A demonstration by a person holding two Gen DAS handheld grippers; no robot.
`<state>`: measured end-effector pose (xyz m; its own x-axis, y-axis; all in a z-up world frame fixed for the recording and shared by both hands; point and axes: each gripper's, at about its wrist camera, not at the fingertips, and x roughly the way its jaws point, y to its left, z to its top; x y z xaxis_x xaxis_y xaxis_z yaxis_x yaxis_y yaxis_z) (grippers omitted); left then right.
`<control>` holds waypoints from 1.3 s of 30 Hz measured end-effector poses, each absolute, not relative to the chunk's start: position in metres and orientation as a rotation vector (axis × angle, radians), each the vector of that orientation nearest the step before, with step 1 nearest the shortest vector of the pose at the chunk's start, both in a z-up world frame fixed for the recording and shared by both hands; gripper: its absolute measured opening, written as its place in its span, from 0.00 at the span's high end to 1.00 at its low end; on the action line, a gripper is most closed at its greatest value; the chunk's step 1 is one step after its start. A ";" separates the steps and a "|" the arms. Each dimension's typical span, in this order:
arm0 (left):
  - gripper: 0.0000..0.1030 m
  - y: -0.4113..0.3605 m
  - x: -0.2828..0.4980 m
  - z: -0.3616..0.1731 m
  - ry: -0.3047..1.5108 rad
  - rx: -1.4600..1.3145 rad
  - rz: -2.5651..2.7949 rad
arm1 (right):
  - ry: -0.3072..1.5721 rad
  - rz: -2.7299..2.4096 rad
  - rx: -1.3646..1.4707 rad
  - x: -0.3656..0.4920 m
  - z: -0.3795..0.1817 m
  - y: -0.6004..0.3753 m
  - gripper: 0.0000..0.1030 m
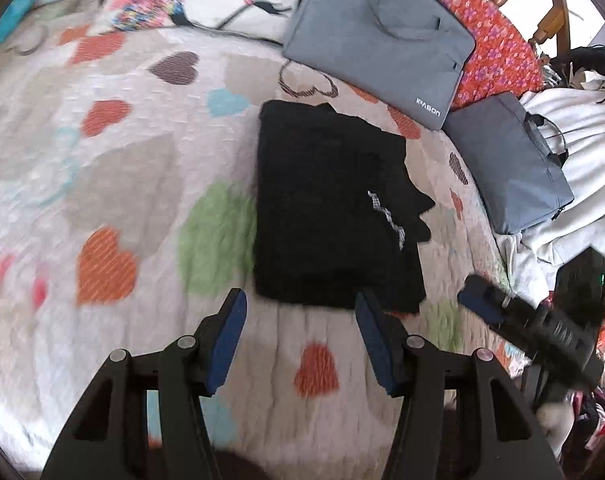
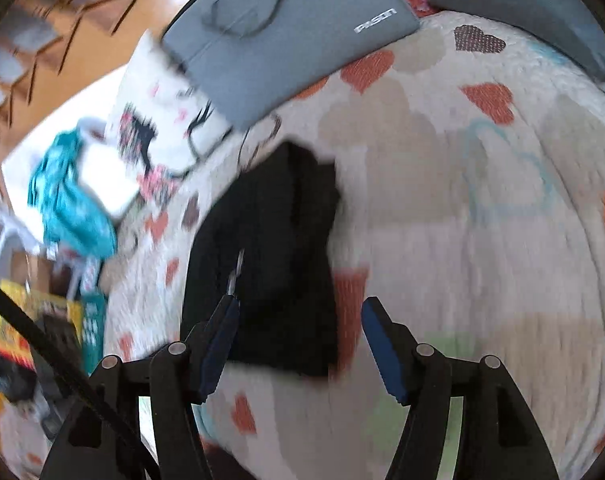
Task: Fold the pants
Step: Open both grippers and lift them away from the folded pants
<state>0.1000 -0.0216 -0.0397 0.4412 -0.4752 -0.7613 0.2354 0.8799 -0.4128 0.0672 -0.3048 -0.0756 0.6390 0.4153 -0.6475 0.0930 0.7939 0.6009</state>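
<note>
Bedspread (image 1: 122,168) with hearts carries the folded black pants (image 1: 330,208) near its middle. Left gripper (image 1: 300,304) angles down just short of the pants, jaws spread and empty. Right gripper (image 2: 300,308) tilts likewise, spread, gripping nothing.

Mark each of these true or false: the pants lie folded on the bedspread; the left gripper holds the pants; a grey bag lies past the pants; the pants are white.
1. The black pants lie folded on the heart-print bedspread. True.
2. The left gripper holds the pants. False: its jaws are open with nothing between them.
3. A grey bag lies on the bed past the pants. True.
4. The pants are white. False: they are black.
</note>
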 end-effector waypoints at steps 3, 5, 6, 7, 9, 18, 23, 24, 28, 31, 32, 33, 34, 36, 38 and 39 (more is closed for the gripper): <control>0.46 -0.006 0.063 -0.016 0.899 -0.250 -0.392 | 0.861 0.183 0.569 0.037 -0.073 -0.282 0.33; 0.46 -0.001 0.034 0.008 0.774 -0.202 -0.340 | 0.838 0.166 0.528 0.020 -0.068 -0.272 0.33; 0.46 0.000 0.022 0.018 0.718 -0.177 -0.313 | 0.819 0.161 0.505 0.011 -0.062 -0.266 0.33; 0.39 0.001 0.008 0.030 0.655 -0.151 -0.282 | 0.810 0.159 0.494 0.006 -0.059 -0.263 0.33; 0.16 0.004 -0.014 0.048 0.553 -0.131 -0.218 | 0.787 0.143 0.448 -0.005 -0.047 -0.254 0.29; 0.00 0.016 -0.060 0.083 0.400 -0.153 0.034 | 0.730 0.098 0.235 -0.038 -0.020 -0.210 0.20; 0.00 0.005 -0.056 0.061 0.503 -0.051 0.067 | 0.735 0.098 0.219 -0.045 -0.025 -0.203 0.17; 0.00 0.003 -0.053 0.054 0.536 -0.035 0.056 | 0.740 0.094 0.210 -0.045 -0.027 -0.202 0.17; 0.00 -0.007 -0.046 0.030 0.657 -0.027 -0.001 | 0.758 0.087 0.193 -0.044 -0.033 -0.199 0.16; 0.00 -0.015 -0.045 0.019 0.698 -0.007 -0.019 | 0.776 0.080 0.194 -0.041 -0.039 -0.200 0.16; 0.00 -0.017 -0.044 0.018 0.704 -0.001 -0.022 | 0.784 0.077 0.193 -0.040 -0.041 -0.201 0.16; 0.00 -0.019 -0.043 0.016 0.709 0.005 -0.025 | 0.793 0.071 0.190 -0.038 -0.044 -0.201 0.16; 0.00 -0.020 -0.043 0.015 0.711 0.009 -0.027 | 0.800 0.068 0.190 -0.038 -0.046 -0.202 0.16; 0.00 -0.022 -0.042 0.014 0.717 0.012 -0.032 | 0.816 0.060 0.194 -0.036 -0.052 -0.204 0.15; 0.00 -0.022 -0.040 0.012 0.729 0.011 -0.042 | 0.834 0.055 0.201 -0.033 -0.057 -0.206 0.15; 0.00 -0.022 -0.038 0.011 0.736 0.011 -0.045 | 0.839 0.053 0.203 -0.031 -0.059 -0.207 0.15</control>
<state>-0.0385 -0.0216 0.0108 0.7403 -0.0375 -0.6713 0.0451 0.9990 -0.0061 -0.0315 -0.2069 -0.0589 0.6678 0.1271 -0.7334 0.0333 0.9792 0.2000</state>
